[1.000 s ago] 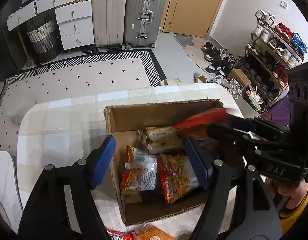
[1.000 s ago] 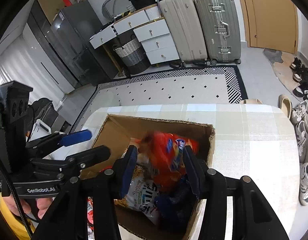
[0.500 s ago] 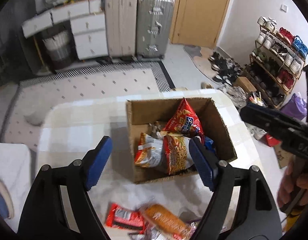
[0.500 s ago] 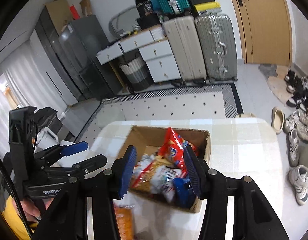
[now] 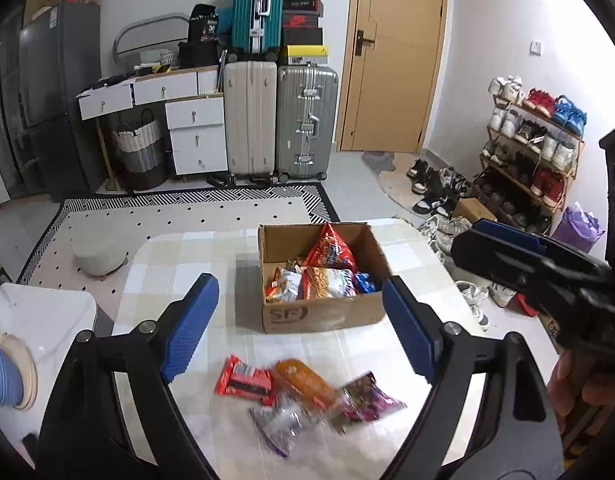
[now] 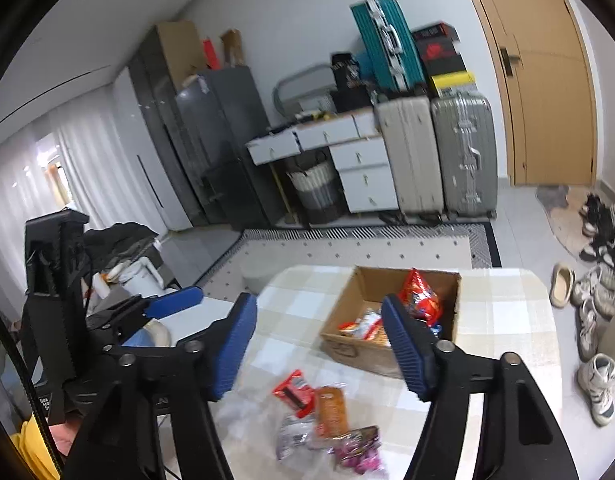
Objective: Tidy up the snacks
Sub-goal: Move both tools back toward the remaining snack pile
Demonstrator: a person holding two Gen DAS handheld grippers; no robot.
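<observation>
While both tools (image 5: 299, 328) (image 6: 319, 344) open empty, four seemingly foil snacks (image 5: 307, 396) lie before the box (image 5: 319, 312).

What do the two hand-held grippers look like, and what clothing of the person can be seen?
Each is a black, angular plastic frame with silver bolts at the joints and two long fingers ending in ribbed blue pads. The left gripper and the right gripper look alike. The left one has small white lettering on its body and a black cable beside it. A yellow garment shows near the hand.
</observation>
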